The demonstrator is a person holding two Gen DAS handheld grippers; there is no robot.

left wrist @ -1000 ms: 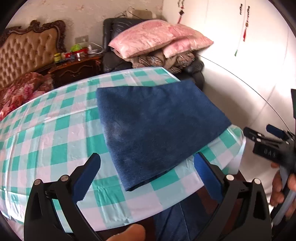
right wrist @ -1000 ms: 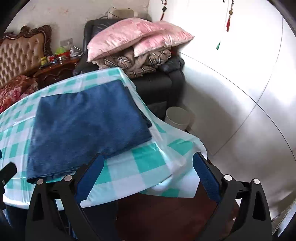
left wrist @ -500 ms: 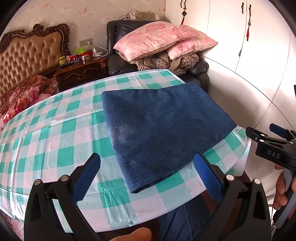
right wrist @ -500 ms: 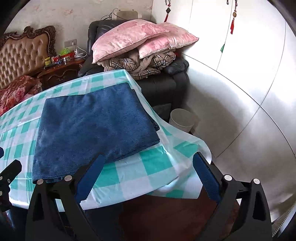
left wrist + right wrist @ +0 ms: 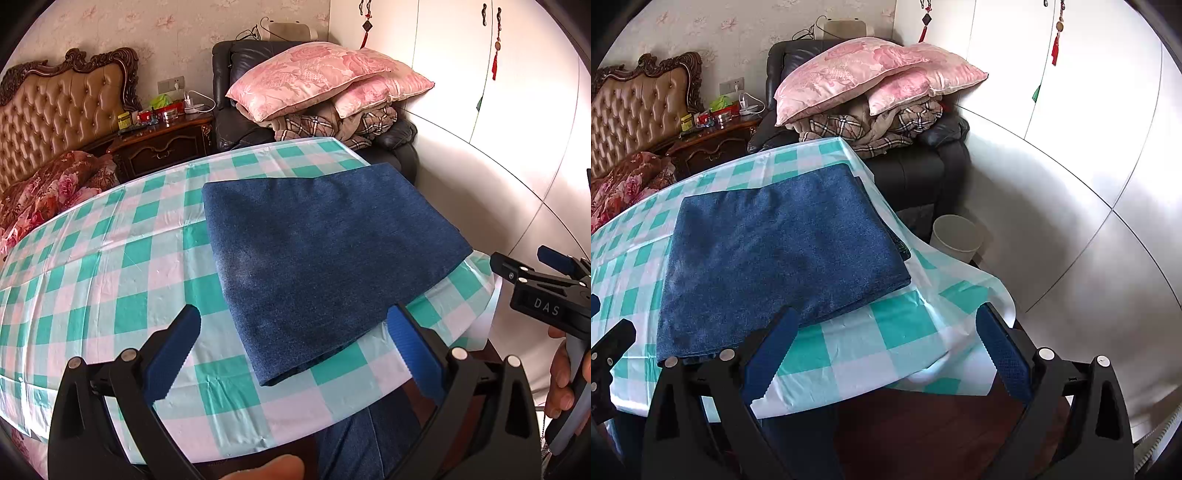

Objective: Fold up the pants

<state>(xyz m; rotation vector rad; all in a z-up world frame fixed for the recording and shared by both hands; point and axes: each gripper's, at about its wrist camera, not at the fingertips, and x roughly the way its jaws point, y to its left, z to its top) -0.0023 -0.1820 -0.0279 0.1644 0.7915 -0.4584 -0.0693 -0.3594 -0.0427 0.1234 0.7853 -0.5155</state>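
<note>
Two grippers, left (image 5: 293, 347) and right (image 5: 886, 345), we hold spread wide and empty near the table (image 5: 110, 258) edge; the folded pants (image 5: 325, 254) lie flat on its right end.

Pink pillows (image 5: 325, 81) top a dark armchair (image 5: 916, 173) (plaid blankets (image 5: 871, 129) between).

The checked tabletop (image 5: 110, 266) is bare to the left of the folded pants (image 5: 325, 258), so a tool can pass there. On the right the pants lie near the edge. Past the far edge stands an armchair (image 5: 923, 173) with pillows (image 5: 871, 70); a bin (image 5: 956, 236) stands on the floor beside the wall.
</note>
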